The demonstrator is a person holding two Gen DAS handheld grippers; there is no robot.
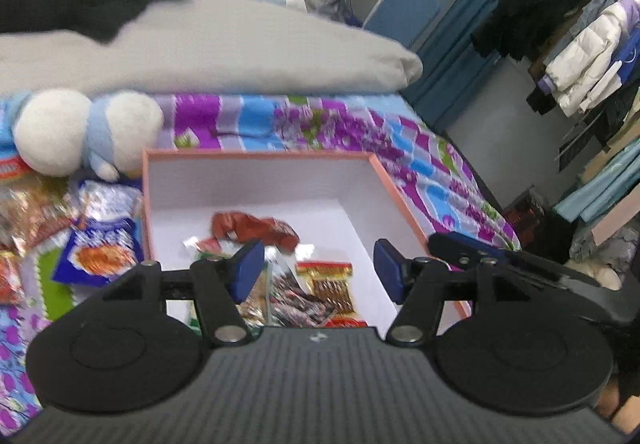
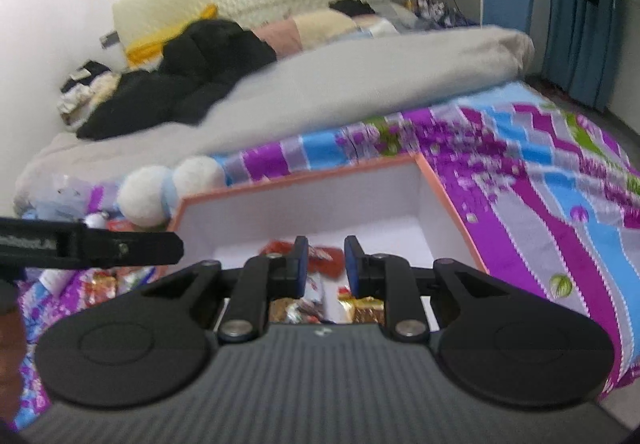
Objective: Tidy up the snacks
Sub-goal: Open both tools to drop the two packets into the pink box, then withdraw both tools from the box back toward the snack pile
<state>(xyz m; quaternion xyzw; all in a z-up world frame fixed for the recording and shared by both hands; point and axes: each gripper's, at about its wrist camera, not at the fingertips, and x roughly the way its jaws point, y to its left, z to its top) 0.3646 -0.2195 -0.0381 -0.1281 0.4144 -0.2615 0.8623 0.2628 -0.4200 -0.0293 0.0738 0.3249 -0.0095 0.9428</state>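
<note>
A white box with a pink rim (image 1: 256, 154) (image 2: 452, 200) lies open on the patterned bed sheet. Several snack packets lie in it: a red packet (image 1: 256, 226) (image 2: 328, 260), a gold and red packet (image 1: 332, 284) (image 2: 366, 304) and darker ones. My left gripper (image 1: 318, 266) is open and empty, hovering over the near end of the box. My right gripper (image 1: 464, 248) (image 2: 326, 264) hovers at the box's near edge, its jaws partly open with nothing between them. More loose snack packets (image 1: 96, 248) (image 2: 104, 286) lie on the sheet left of the box.
A white and blue plush toy (image 1: 80, 132) (image 2: 168, 188) lies at the box's far left corner. A grey duvet (image 1: 208, 44) and black clothes (image 2: 192, 72) cover the far bed. A clothes rack (image 1: 580, 44) stands to the right.
</note>
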